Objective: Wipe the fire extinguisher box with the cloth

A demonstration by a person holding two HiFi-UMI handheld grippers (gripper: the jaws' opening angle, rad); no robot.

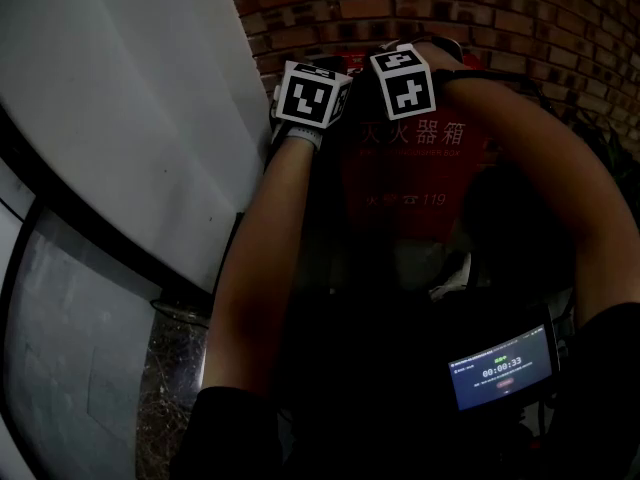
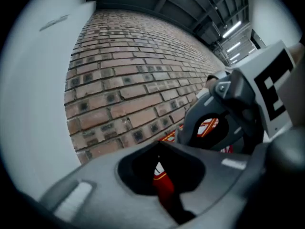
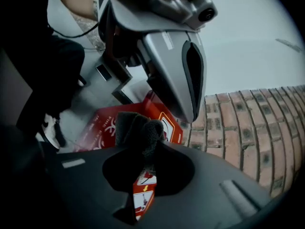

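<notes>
Closest to the person, a small screen point(image 1: 503, 366) glows with a timer at the lower right, and both bare forearms stretch ahead into the dim corner. Up at the end of them the two marker cubes sit side by side, the left one point(image 1: 312, 93) just beside the right one point(image 1: 405, 78). The left gripper point(image 2: 159, 147) has its jaws clenched together, tips meeting with nothing between them, only red showing through the opening behind. The right gripper point(image 3: 147, 142) is clamped on the cloth point(image 3: 138, 130), a dark grey wad bunched above its jaw tips. That wad hangs right at the top corner of the fire extinguisher box point(image 1: 405, 183), though contact is hard to call. The red box stands low against the brick wall point(image 1: 500, 18), directly under both grippers, with a pale grey panel point(image 1: 120, 98) running off to the left.
</notes>
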